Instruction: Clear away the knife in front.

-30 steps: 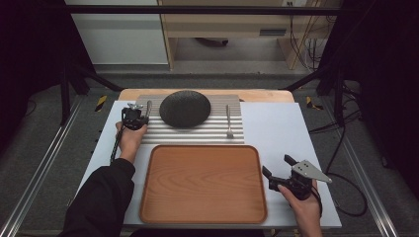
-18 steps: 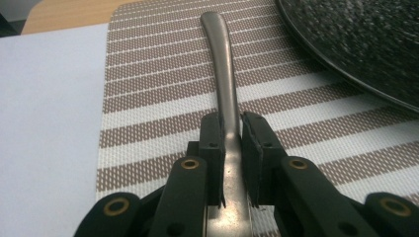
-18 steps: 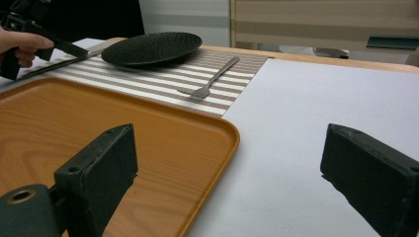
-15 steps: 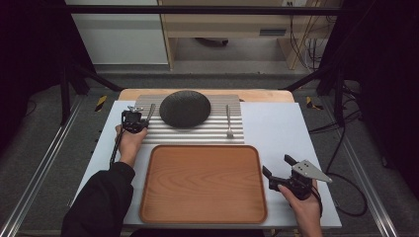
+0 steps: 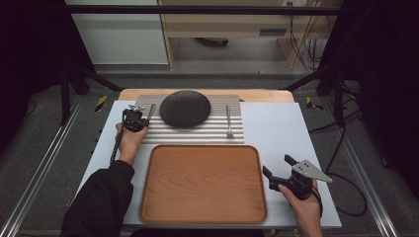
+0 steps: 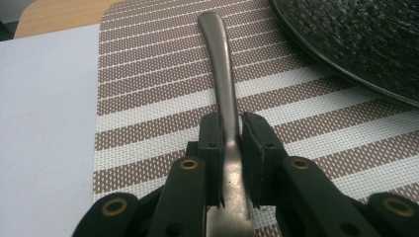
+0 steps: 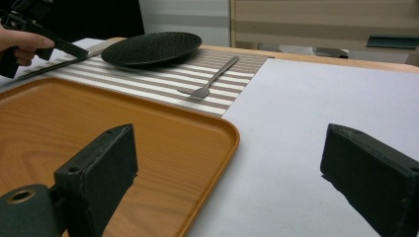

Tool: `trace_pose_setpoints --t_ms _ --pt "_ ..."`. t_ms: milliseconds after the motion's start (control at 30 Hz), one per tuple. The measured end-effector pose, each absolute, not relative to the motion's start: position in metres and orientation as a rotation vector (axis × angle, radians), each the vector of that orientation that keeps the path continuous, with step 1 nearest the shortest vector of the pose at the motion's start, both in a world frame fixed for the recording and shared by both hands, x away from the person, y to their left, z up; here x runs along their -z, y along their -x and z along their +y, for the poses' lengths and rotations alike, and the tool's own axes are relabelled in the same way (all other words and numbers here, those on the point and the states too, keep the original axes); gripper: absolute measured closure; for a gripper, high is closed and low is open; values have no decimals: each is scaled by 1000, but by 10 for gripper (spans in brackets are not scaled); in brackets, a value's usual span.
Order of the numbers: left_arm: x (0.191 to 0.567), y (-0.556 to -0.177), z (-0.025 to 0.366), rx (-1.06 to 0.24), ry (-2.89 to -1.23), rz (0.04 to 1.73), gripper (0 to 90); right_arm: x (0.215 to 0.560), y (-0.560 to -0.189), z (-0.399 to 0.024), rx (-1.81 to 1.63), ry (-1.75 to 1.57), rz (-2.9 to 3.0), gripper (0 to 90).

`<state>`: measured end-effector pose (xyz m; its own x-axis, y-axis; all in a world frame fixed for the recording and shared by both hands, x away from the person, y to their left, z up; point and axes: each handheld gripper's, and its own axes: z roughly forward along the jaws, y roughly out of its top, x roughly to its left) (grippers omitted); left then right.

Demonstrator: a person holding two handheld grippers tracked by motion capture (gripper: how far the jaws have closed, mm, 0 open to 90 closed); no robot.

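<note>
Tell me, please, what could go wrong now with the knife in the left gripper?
The left gripper is shut on the knife across its thin metal handle, so the knife may slip or turn when lifted. The plate lies close beside it on the mat, and a swing of the knife could hit its rim. The tray has a raised edge that a low carry might catch.

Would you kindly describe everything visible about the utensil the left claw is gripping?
The utensil is slim and made of brushed, silvery metal; its rounded handle end points away from the left claw, whose black pads are shut on its narrow shaft. It lies flat on the striped placemat, beside the dark plate without touching it. Its working end is hidden beneath the claw, so its type is unclear.
</note>
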<state>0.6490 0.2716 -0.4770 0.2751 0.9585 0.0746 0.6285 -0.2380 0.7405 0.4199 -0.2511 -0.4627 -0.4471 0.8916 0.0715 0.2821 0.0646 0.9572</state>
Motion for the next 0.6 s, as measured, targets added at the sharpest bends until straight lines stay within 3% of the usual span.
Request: trace_pose_setpoints --t_ms 600 --pt "476 -644 271 -750 -1937 1414 800 462 -420 -253 -1400 -1170 1780 74"
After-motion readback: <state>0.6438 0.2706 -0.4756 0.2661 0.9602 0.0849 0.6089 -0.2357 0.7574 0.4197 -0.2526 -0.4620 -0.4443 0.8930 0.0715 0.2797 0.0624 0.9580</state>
